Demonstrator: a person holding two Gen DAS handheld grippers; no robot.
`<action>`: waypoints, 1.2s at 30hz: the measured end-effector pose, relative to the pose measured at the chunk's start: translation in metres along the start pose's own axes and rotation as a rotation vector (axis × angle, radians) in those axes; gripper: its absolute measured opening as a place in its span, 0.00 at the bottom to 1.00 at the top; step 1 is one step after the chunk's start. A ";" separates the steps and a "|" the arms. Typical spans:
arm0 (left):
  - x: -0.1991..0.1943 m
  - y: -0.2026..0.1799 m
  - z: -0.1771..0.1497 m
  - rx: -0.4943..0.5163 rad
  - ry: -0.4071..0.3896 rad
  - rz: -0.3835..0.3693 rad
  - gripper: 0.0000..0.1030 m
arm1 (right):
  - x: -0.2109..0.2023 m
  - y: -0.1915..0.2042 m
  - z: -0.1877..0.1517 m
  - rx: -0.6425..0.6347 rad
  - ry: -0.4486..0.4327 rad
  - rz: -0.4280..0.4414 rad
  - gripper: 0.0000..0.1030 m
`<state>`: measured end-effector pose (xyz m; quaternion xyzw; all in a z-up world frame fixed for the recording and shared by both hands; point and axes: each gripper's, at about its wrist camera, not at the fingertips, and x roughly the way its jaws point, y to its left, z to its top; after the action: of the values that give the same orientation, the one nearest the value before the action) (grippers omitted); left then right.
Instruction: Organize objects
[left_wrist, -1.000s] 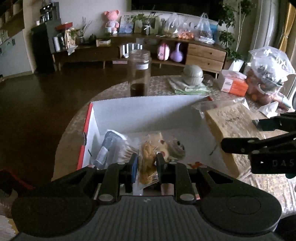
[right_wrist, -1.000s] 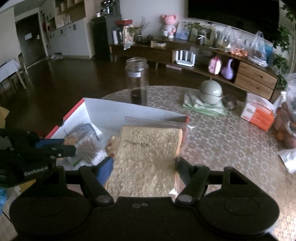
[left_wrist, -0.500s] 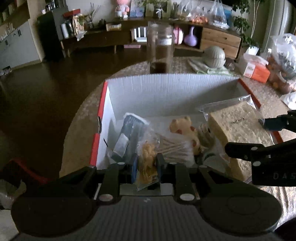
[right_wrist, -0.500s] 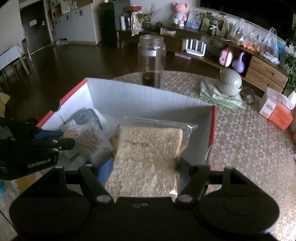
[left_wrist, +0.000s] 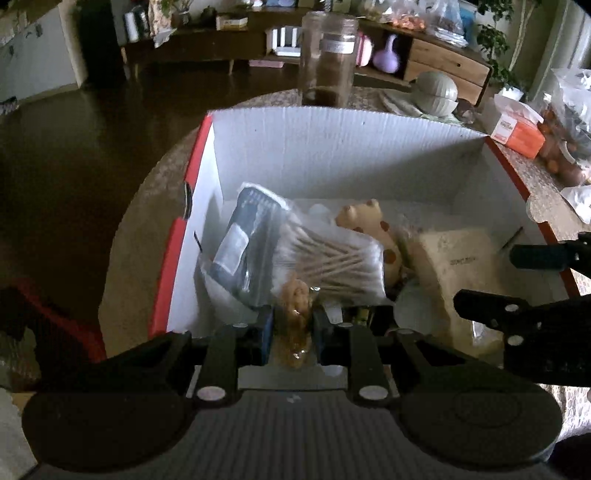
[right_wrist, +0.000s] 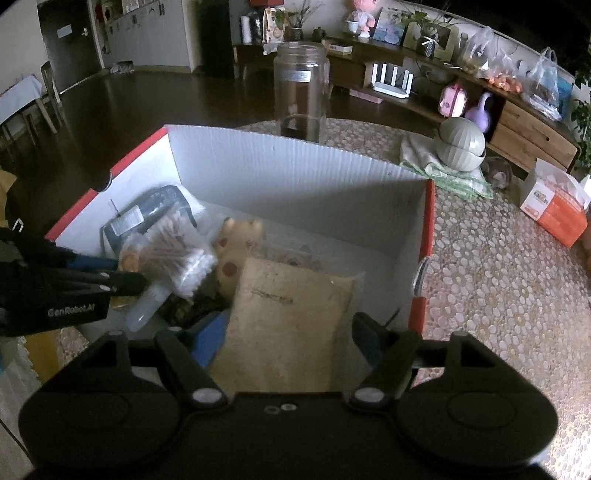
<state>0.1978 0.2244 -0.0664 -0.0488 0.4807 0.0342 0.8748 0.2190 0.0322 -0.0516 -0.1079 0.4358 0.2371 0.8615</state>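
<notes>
Well along, by the look of it. Low in the left-wrist view, left tool (left_wrist: 293, 326) pinching a small clear packet of orange-brown snack (left_wrist: 295, 306), held just inside the near edge of the white box (left_wrist: 332, 147) with red outer walls. Already lying in that box, from left to right: a dark blue packet (left_wrist: 243, 251), a bag of cotton swabs (left_wrist: 332, 258), a spotted yellow toy (left_wrist: 373, 229), a small white bottle (right_wrist: 147, 302) seen only in the right-wrist view. Further right, the bagged slab of bread (right_wrist: 288, 317), lowered into the right half of the box and resting partly on the other things. Right tool (right_wrist: 291, 343) spread wide around the bread; whether the pads touch the bag, cannot tell. Probably left to do: drop the snack packet, let go of the bread, perhaps tidy what leans.

Under the box, a round bench (right_wrist: 498, 277) with a pebble-patterned cover. Beyond the far wall, a tall glass jar (right_wrist: 301, 92) with dark dregs; to its right a green lidded pot (right_wrist: 461, 144) on a folded cloth, then an orange-and-white carton (right_wrist: 554, 210). Around, a dim room with dark glossy floor at left, a long wooden sideboard across the top carrying plants, bags and a pink figure.
</notes>
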 end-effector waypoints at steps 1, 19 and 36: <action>0.000 0.001 -0.001 -0.013 0.002 -0.010 0.23 | -0.003 0.000 0.000 0.000 -0.007 0.003 0.76; -0.062 -0.016 -0.010 0.008 -0.152 -0.052 0.70 | -0.070 -0.014 -0.006 0.047 -0.144 0.035 0.81; -0.133 -0.039 -0.029 0.039 -0.337 -0.061 0.70 | -0.135 -0.022 -0.039 0.026 -0.269 0.107 0.87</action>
<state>0.1061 0.1809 0.0324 -0.0401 0.3261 0.0061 0.9445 0.1346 -0.0442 0.0329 -0.0404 0.3245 0.2893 0.8996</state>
